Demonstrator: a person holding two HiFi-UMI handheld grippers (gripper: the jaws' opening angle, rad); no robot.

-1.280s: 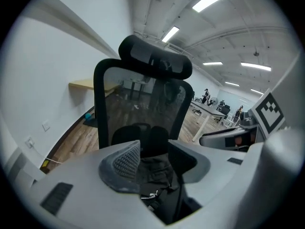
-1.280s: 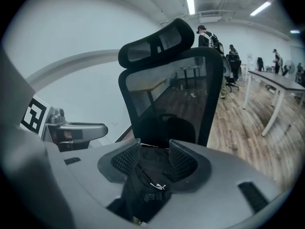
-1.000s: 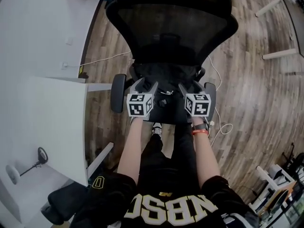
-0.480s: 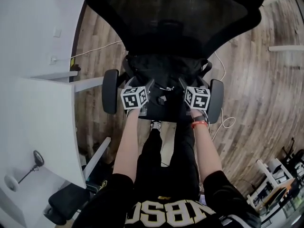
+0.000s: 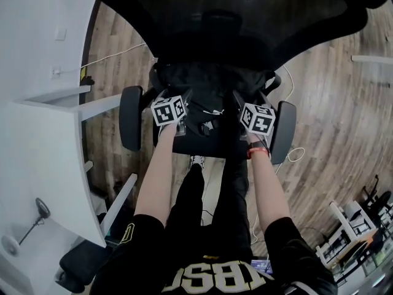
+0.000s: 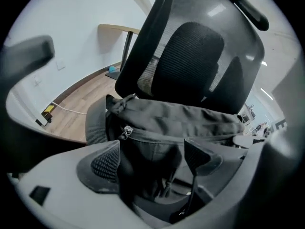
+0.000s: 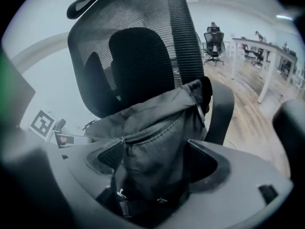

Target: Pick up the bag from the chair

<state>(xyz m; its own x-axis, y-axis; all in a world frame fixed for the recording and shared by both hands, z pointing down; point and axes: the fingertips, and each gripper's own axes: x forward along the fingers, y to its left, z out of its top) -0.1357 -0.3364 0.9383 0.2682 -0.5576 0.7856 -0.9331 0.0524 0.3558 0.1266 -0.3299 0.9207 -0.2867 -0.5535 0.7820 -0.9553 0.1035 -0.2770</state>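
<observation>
**Both tongs brought to the bag, before the grip.** My left tongs [image 6: 152, 159] stood wide apart, their jaws having just been opening. One end of the bag [image 6: 181, 116], with its zip [image 6: 127, 130], lay between the two pads, and I saw neither pad pressing on it. My right tongs [image 7: 155, 161] were spread the same way, their jaws also having just been opening. The bag's other end filled most of the gap between those pads, but I judged the fabric not yet clamped.

In the head view the left tongs [image 5: 183, 103] and right tongs [image 5: 241, 103] pointed steeply down, side by side, with the dark bag [image 5: 209, 88] at their 12 o'clock. It rested on the seat of the chair [image 5: 202, 146], against the foot of the mesh backrest [image 5: 227, 17]. The armrests flanked the pair, one [image 5: 131, 117] at 9 o'clock of the left tongs and the other [image 5: 282, 131] at 3 o'clock of the right. Beyond them lay the wooden floor [image 5: 331, 103], with a pale cable [image 5: 295, 155] trailing at 4 o'clock of the chair.

**Progress, as I judged it.** The approach was done and both tongs were placed around the bag's ends. Nothing was gripped and the bag had not left the seat. The closing of both tongs and the lift remained.
</observation>
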